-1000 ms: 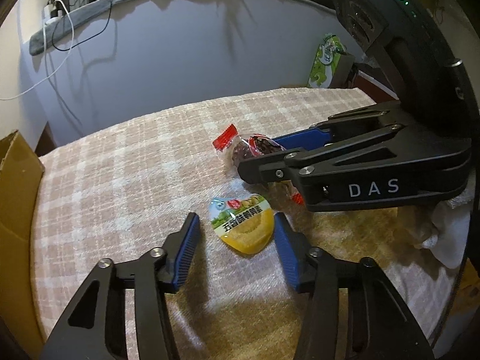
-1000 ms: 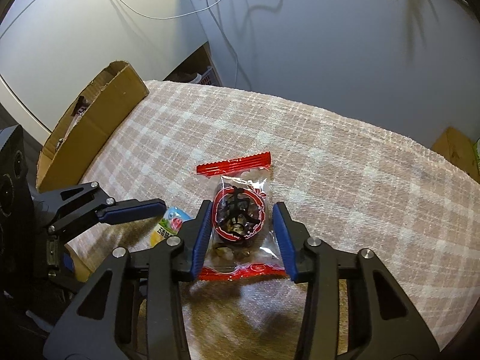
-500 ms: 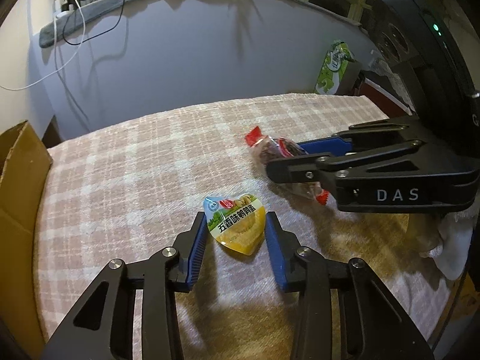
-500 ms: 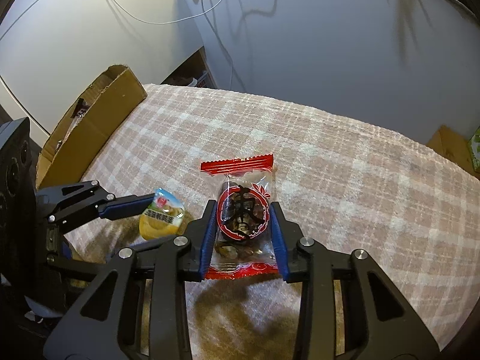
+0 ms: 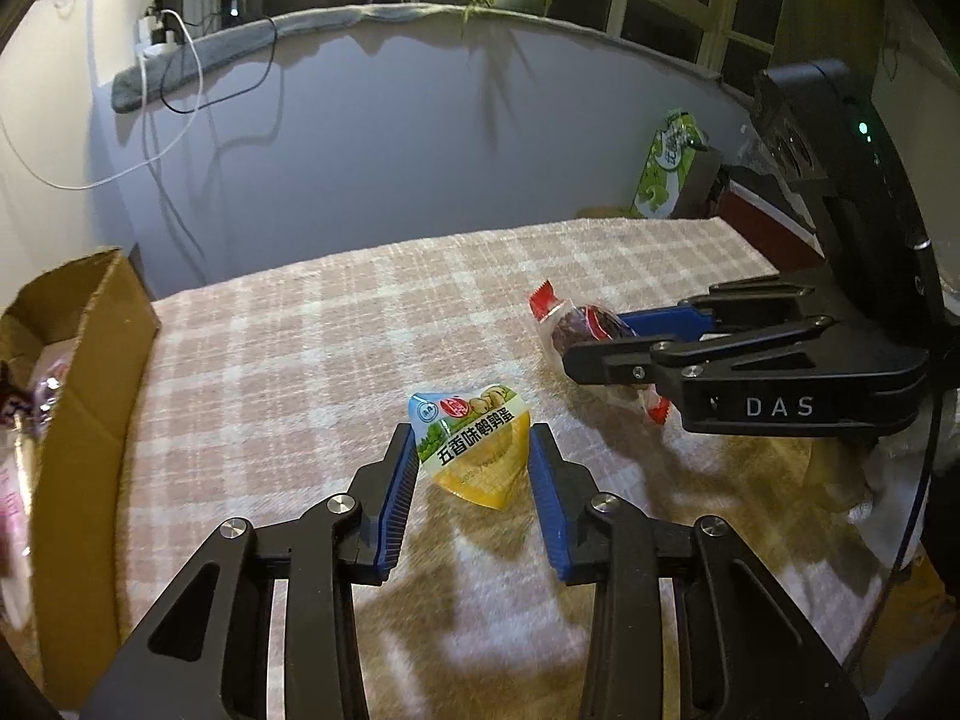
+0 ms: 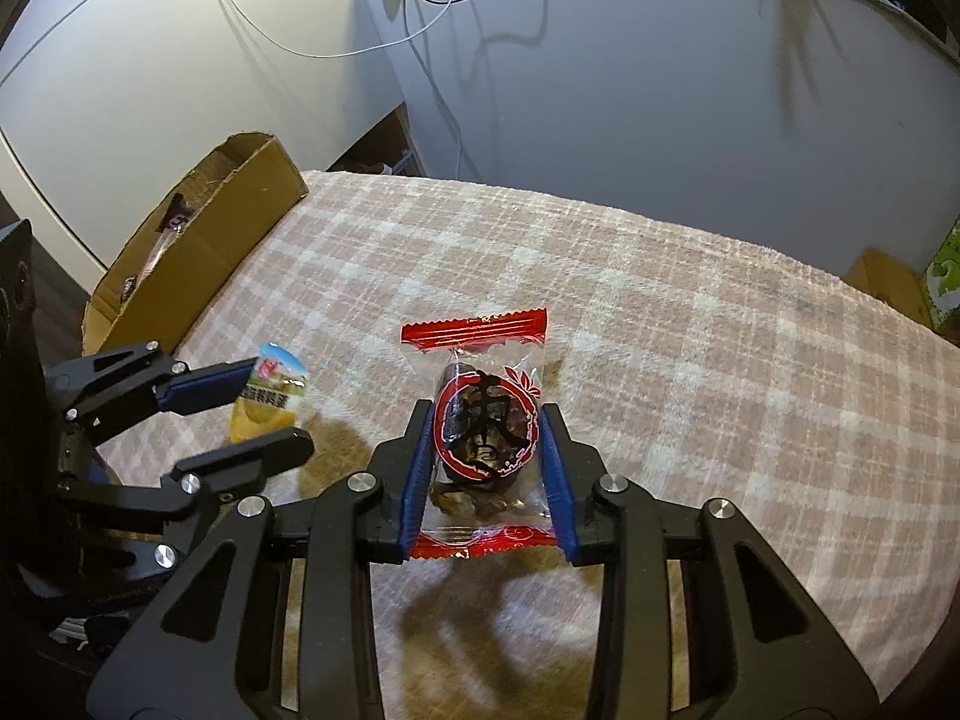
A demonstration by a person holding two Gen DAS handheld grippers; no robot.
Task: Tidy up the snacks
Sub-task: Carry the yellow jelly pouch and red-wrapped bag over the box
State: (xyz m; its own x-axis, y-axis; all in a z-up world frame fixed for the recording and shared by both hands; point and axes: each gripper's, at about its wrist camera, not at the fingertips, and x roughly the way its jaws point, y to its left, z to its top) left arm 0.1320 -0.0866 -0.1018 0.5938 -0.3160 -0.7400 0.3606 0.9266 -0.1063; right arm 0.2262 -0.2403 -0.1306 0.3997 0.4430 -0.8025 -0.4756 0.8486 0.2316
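A flat surface covered by a pink-and-cream checked woven cloth (image 5: pixel 312 360) stretches ahead of both grippers and carries everything in view. At its edge, to the left of the left gripper (image 5: pixel 471 450) and well ahead-left of the right gripper (image 6: pixel 486 438), sits an open brown cardboard box (image 6: pixel 198 252) holding a few wrapped packets. To the right of the right gripper's body, at the near edge of the cloth, lies a crumpled white cloth or tissue (image 5: pixel 882 480), partly hidden.
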